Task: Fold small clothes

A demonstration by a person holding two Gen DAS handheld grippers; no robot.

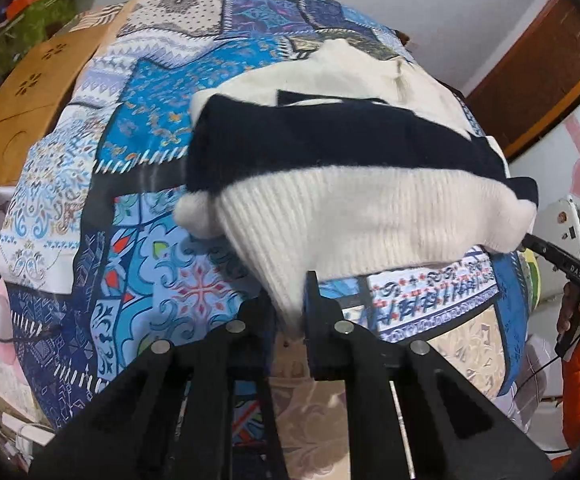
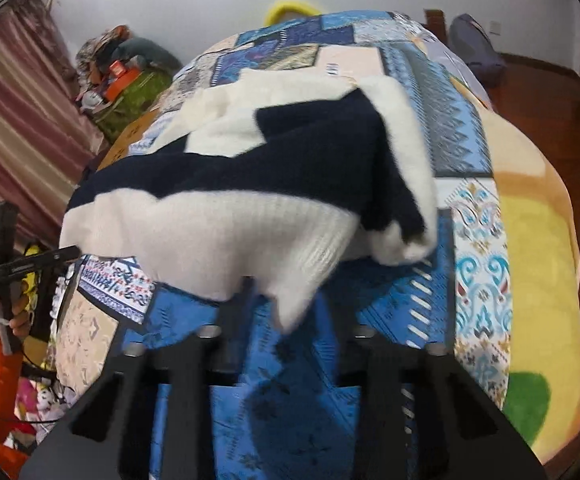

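- Left tool (image 1: 290, 316) clenched on the white ribbed hem of the sweater (image 1: 341, 168).
- Right tool (image 2: 286, 312) grasping the same hem.
- Sweater lies beyond on the blue patchwork surface (image 1: 138, 128).

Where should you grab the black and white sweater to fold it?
Grab the sweater by its white ribbed hem, coming from the near side. That edge is thick, hangs toward the grippers, and the left gripper already pinches it there.
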